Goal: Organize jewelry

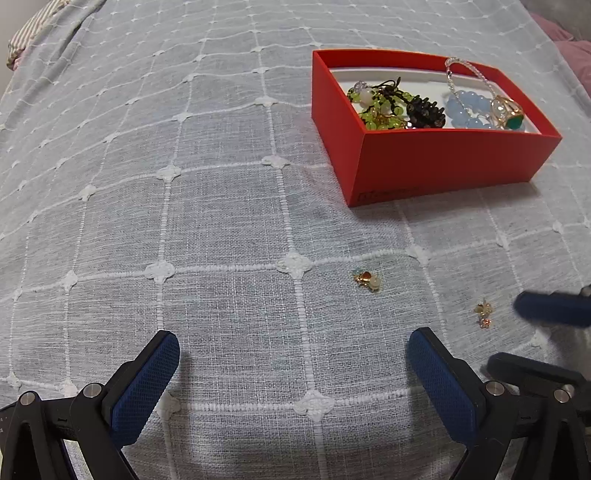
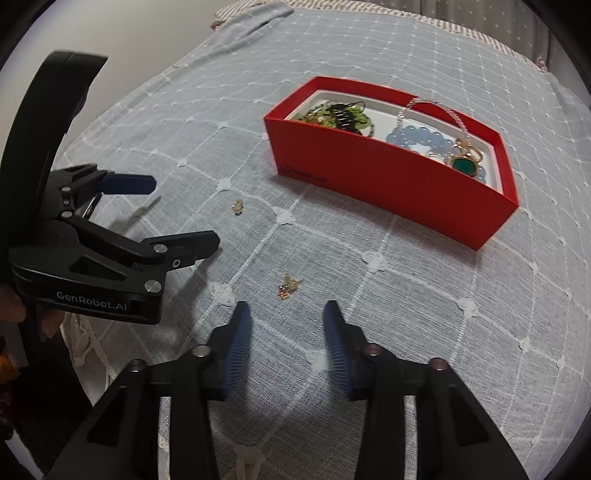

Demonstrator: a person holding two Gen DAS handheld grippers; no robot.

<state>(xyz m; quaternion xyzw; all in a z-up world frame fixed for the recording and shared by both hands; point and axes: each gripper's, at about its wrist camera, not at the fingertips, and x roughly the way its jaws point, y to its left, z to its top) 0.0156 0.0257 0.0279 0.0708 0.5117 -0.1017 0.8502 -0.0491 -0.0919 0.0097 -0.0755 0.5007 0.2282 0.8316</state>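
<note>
A red box (image 1: 443, 166) (image 2: 388, 192) stands on the cloth at the far right. It holds a green bead bracelet (image 1: 376, 107), a blue bead bracelet (image 1: 465, 110), a clear bead chain (image 1: 469, 74) and a gold ring with a green stone (image 2: 463, 164). Two small gold earrings lie loose on the cloth: one with a red stone (image 1: 367, 280) (image 2: 237, 206), the other (image 1: 484, 314) (image 2: 290, 286) just ahead of my right gripper (image 2: 286, 308). That gripper's jaws stand apart with nothing between them. My left gripper (image 1: 293, 336) (image 2: 184, 212) is wide open and empty, just short of the red-stone earring.
A grey cloth with a white grid (image 1: 221, 221) covers the whole surface. Striped fabric (image 1: 33, 33) lies bunched at the far left corner and pink fabric (image 1: 576, 51) at the far right. The cloth's tasselled edge (image 2: 85, 350) hangs near my left gripper.
</note>
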